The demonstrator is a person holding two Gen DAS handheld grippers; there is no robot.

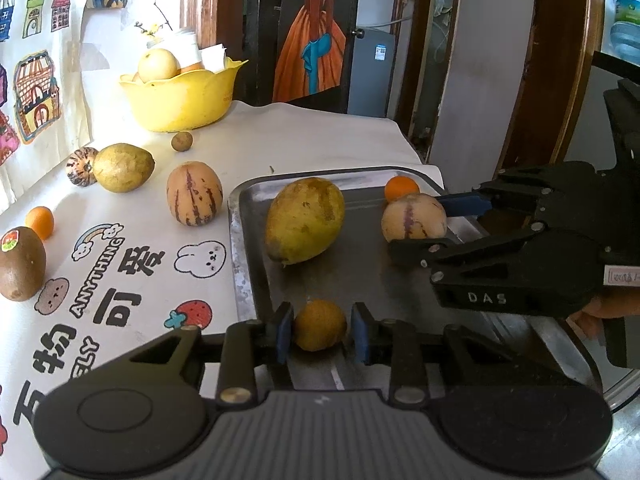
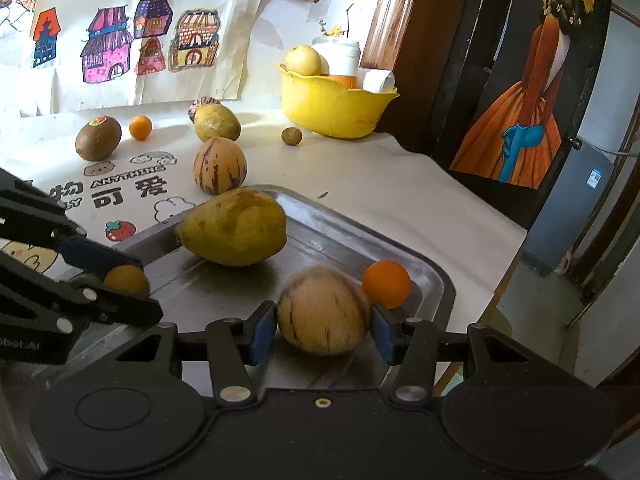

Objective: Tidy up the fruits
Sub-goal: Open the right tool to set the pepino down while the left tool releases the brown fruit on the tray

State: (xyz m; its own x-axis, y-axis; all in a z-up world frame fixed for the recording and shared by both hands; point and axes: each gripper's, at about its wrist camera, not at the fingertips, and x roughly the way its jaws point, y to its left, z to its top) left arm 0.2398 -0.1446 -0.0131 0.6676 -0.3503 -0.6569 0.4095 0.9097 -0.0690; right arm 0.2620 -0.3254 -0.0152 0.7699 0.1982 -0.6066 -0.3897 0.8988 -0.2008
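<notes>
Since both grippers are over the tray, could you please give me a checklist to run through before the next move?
1. Left gripper loose around the yellow fruit: ok, a gap shows beside one pad.
2. Right gripper pads on the striped melon: ok, both sides touch.
3. Striped melon resting on the tray: cannot tell.
4. Bare tray space beside the mango and orange: ok.
5. All fruit gathered: not ok, the kiwi lies on the cloth.

Beyond the fingers: children's house drawings [image 2: 120, 36] on the wall; white printed tablecloth [image 1: 132, 264] beneath; white jar [image 2: 340, 56] ahead; painting of orange-gowned figure [image 2: 524, 100] right of the fingers.
</notes>
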